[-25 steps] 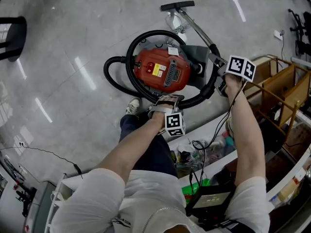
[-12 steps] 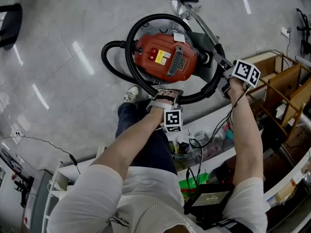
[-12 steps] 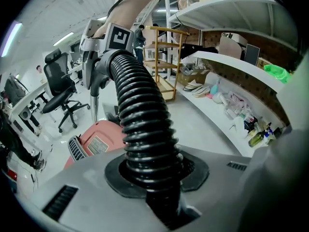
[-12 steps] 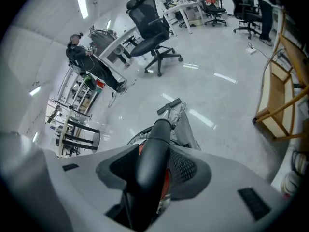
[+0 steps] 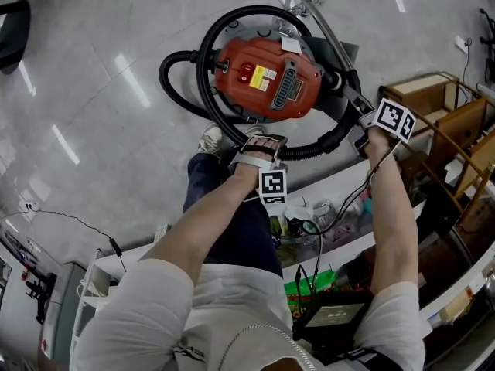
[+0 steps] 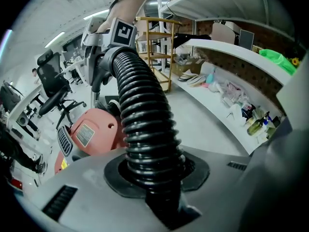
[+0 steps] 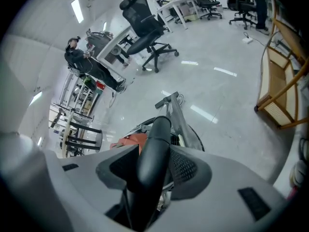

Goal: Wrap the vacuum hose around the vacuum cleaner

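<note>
Open floor (image 5: 93,37) left of the vacuum cleaner (image 5: 267,68); shelving (image 5: 421,99) (wooden) crowds its right.

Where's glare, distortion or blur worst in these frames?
Head view: light streaks glare on the floor, otherwise sharp. Left gripper view: heavy fisheye, dark corners, hose crisp. Right gripper view: same fisheye, floor glare patches, tube slightly soft.

- Vacuum cleaner (image 5: 267,79): red-orange body, yellow label, black slatted grille.
- Vacuum hose (image 6: 145,120): black, closely ringed with ridges.
- Hose handle (image 7: 152,149): plain smooth black.
- Left gripper (image 6: 154,175), right gripper (image 7: 147,175): pale grey jaws, black pads.
- Marker cubes (image 5: 272,185): black-and-white squares.
- Floor (image 5: 93,68): glossy light grey, white light streaks.
- Shelf unit (image 5: 421,99): pale wood.
- Trousers (image 5: 232,222): dark navy.
</note>
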`<state>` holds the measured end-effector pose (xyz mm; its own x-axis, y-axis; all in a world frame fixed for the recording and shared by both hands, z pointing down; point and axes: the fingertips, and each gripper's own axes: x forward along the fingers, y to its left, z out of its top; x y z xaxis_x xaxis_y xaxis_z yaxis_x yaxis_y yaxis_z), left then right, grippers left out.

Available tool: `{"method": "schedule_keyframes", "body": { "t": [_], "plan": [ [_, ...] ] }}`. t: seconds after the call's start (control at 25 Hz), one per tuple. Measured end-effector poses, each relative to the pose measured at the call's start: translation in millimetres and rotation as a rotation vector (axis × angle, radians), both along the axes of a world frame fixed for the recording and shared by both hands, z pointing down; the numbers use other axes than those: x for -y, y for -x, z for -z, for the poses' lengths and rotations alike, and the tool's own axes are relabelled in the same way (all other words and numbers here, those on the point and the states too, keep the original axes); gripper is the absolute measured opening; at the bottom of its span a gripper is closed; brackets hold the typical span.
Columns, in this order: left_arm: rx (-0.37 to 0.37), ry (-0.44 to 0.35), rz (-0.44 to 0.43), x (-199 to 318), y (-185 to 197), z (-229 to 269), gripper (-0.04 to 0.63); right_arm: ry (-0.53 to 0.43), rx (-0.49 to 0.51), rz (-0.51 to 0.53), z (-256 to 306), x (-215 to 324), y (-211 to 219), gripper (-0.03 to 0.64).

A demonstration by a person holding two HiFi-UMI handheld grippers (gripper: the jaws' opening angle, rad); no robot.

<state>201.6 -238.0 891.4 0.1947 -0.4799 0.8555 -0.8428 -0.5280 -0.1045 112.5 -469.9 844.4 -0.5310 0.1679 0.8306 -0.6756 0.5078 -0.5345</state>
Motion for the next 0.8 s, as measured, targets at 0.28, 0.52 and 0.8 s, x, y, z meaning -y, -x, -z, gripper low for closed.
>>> {"method": "schedule_keyframes", "body": {
  "t": [0.28,0.52,0.8],
  "plan": [
    [0.031,0.041,-0.027,-15,-4,-17,0.094,0.024,0.004,-0.007,-17,-10,-16,0.187],
    [0.055,0.074,-0.052,-26,-5,-28,0.095,0.042,0.003,-0.012,-29,-19,-25,0.187],
    [0.065,0.087,-0.056,-31,-5,-34,0.097,0.055,0.022,-0.032,-35,-23,-30,0.187]
  ]
}}
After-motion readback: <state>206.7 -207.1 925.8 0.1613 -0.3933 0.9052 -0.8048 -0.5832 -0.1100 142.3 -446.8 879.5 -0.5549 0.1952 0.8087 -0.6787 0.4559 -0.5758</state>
